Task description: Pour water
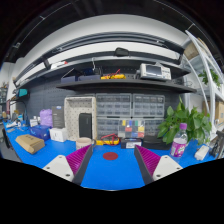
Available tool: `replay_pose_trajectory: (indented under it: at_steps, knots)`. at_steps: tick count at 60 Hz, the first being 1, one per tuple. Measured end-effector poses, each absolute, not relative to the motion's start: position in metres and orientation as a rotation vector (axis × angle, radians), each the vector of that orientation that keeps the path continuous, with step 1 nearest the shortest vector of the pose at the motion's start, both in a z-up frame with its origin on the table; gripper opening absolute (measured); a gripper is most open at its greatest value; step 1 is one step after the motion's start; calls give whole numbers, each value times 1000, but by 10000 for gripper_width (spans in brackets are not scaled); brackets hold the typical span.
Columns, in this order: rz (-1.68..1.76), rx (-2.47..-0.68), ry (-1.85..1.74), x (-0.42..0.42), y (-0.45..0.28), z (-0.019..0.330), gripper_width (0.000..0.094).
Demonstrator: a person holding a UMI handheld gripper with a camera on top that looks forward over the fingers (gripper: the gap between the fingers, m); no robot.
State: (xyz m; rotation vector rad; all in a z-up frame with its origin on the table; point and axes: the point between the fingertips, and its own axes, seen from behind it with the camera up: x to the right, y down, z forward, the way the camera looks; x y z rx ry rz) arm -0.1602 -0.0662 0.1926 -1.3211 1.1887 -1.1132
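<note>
My gripper [112, 160] is open, its two magenta pads [78, 157] spread wide over the blue table [112, 172] with nothing between them. A small red round thing [110, 155] lies on the table just ahead of the fingers. A clear water bottle with a pink cap [180, 140] stands upright beyond the right finger, at the table's right side. A pale cup-like container [83, 143] sits beyond the left finger.
A small tray of coloured items [108, 142] lies beyond the red thing. A brown loaf-shaped object [30, 143] and a purple object [45, 118] sit at the left. A leafy plant [190, 120] stands behind the bottle. Drawer cabinets [128, 108] line the back.
</note>
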Motion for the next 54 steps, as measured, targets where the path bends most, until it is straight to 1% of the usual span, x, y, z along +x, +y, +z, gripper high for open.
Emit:
replay_pose_trajectory:
  at_steps: [7, 14, 20, 29, 37, 42, 49, 54]
  knots:
    - [-1082, -1287, 1186, -165, -81, 182, 867]
    - [-1082, -1268, 1221, -175, -132, 155, 867]
    - [-1110, -1261, 1260, -181, -177, 140, 863]
    - [-1183, -1221, 1342, -176, -252, 129, 849]
    - [-1233, -1187, 1379, -155, -301, 130, 857]
    - [-1256, -1208, 1380, -132, -317, 128, 856]
    - [-1236, -1233, 1361, -99, -320, 125, 855]
    - [-1232, -1241, 1341, -78, -318, 125, 833]
